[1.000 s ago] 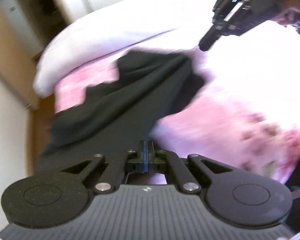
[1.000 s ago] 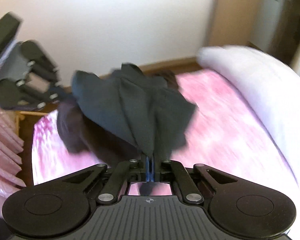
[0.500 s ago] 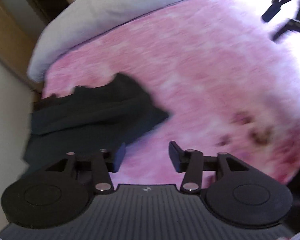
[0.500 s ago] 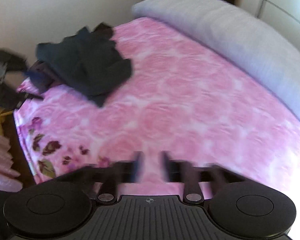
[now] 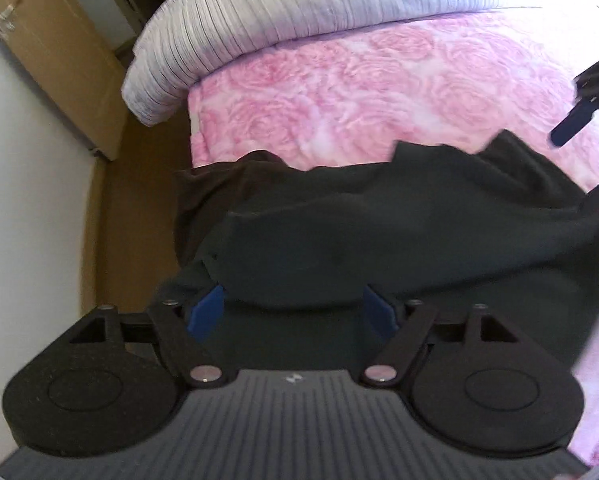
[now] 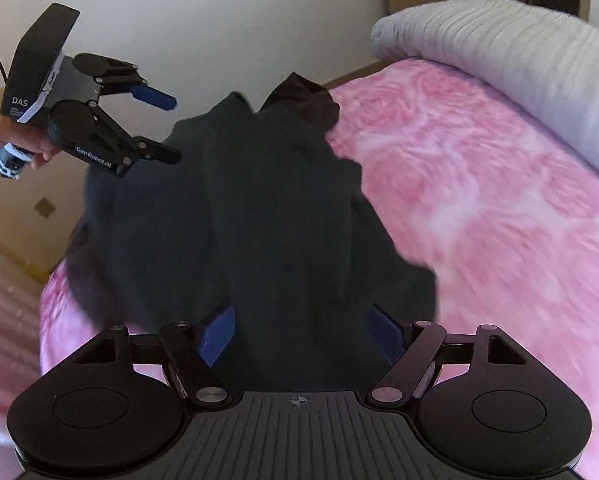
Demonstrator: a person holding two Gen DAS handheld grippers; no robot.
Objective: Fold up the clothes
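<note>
Right wrist: left gripper [image 6: 173, 128] (spread) reads "GenRobot.AI".

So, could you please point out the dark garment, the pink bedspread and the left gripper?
dark garment [image 5: 399, 240], left wrist view, middle of cloth.
pink bedspread [image 6: 479, 200], right wrist view, bare rose pattern.
left gripper [image 6: 175, 128], right wrist view, between fingertips.

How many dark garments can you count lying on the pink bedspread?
2, as far as shows: a black garment heaped near the bed's edge, and a dark brown garment poking out beyond it, toward the wall. More may be buried underneath.
</note>
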